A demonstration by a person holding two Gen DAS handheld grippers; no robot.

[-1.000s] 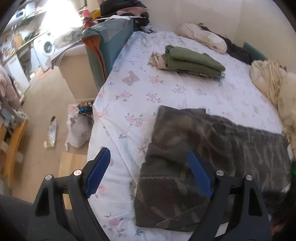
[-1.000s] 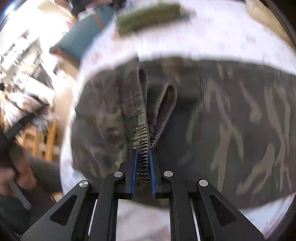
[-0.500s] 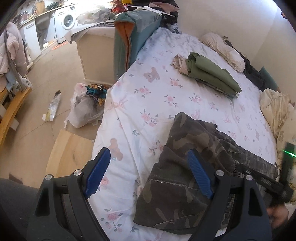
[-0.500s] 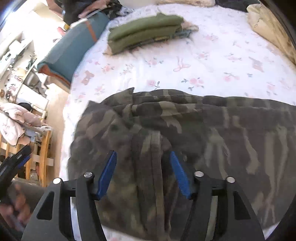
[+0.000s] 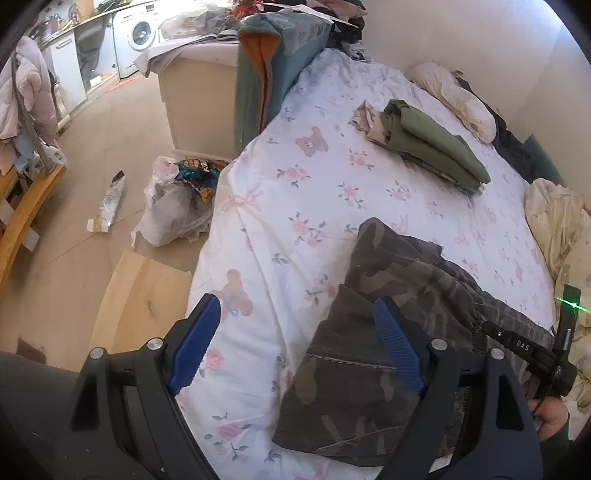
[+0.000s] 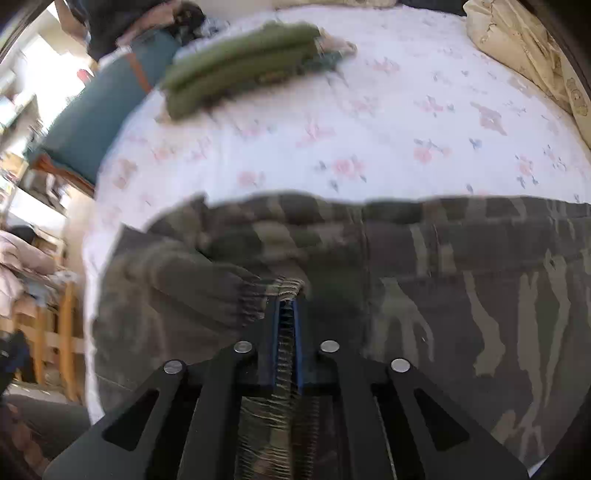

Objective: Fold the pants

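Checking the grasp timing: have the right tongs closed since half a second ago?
Yes. The right tongs, open then, are now shut on the camouflage pants elastic edge, below the folded green clothes.

Bedroom clutter — on and beside the bed

Folded green clothes (image 5: pixel 436 146) lie near the floral sheet's (image 5: pixel 314 192) far edge; a plastic bag (image 5: pixel 173 210) and washing machine (image 5: pixel 138 31) stand off-bed.

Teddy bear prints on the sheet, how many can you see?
3: one bear near the teal cushion, one by the left gripper, a fainter one far right; the pants may hide others.
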